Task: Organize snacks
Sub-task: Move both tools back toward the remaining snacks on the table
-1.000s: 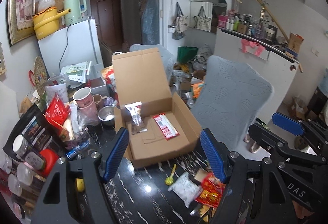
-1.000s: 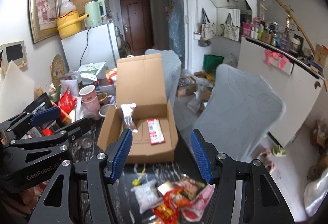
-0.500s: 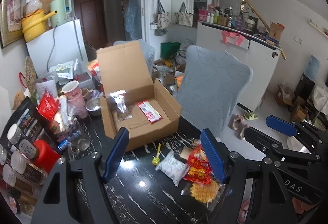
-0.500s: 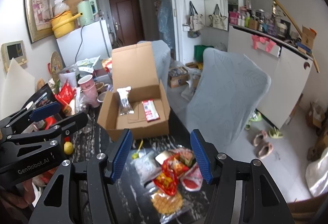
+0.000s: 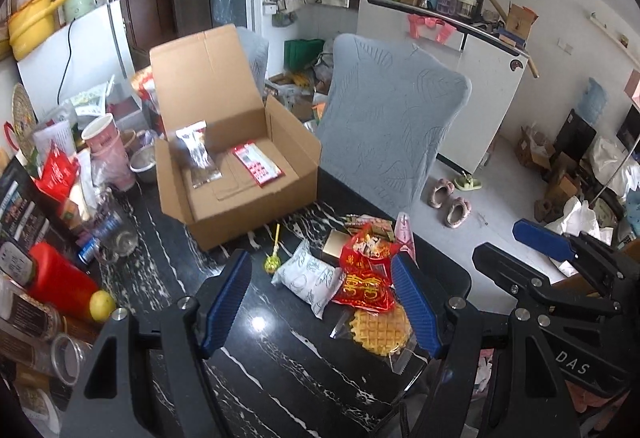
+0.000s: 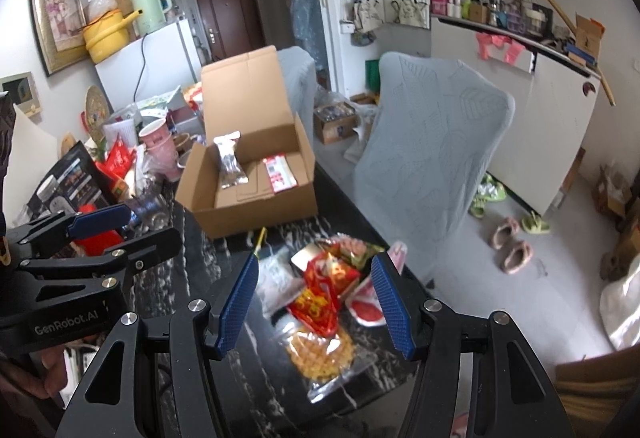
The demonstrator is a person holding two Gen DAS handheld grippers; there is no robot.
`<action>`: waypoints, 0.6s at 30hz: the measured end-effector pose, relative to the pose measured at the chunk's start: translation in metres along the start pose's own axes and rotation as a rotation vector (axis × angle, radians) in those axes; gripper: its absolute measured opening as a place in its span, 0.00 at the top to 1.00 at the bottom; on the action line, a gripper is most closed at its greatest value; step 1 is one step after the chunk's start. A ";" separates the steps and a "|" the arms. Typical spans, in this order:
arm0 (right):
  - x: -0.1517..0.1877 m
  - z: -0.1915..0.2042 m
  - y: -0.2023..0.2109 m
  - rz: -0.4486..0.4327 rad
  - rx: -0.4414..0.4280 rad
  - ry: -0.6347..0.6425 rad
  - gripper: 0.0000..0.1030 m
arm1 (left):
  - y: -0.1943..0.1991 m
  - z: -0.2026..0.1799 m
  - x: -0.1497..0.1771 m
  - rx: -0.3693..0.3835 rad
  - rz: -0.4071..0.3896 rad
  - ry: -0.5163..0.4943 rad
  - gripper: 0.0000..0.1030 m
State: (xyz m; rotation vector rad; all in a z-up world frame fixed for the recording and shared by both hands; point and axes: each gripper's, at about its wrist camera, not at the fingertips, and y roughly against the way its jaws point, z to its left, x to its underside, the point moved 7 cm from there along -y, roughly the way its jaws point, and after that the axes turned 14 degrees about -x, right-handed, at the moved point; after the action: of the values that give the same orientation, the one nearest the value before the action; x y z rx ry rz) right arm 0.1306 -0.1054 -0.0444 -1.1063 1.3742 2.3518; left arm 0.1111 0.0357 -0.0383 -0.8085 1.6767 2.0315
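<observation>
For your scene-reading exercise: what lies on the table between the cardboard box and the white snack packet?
In the left wrist view, a yellow-green lollipop lies on the black marble table between the cardboard box and the white snack packet; otherwise that stretch is bare.

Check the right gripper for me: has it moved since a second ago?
Yes. The right gripper has pulled back and tipped down: the cardboard box sat just beyond its fingertips earlier and now lies farther up, with the snack pile between the open fingers.
</observation>
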 end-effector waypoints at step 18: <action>0.054 -0.043 -0.057 0.139 0.004 -0.119 0.42 | -0.071 -0.002 0.027 0.005 0.141 0.097 0.30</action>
State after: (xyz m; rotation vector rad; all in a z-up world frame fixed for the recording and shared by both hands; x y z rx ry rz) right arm 0.1434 -0.1196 -0.1318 -0.8795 1.4563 2.4648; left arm 0.1349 0.0475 -0.1091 -0.8197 1.8390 2.1107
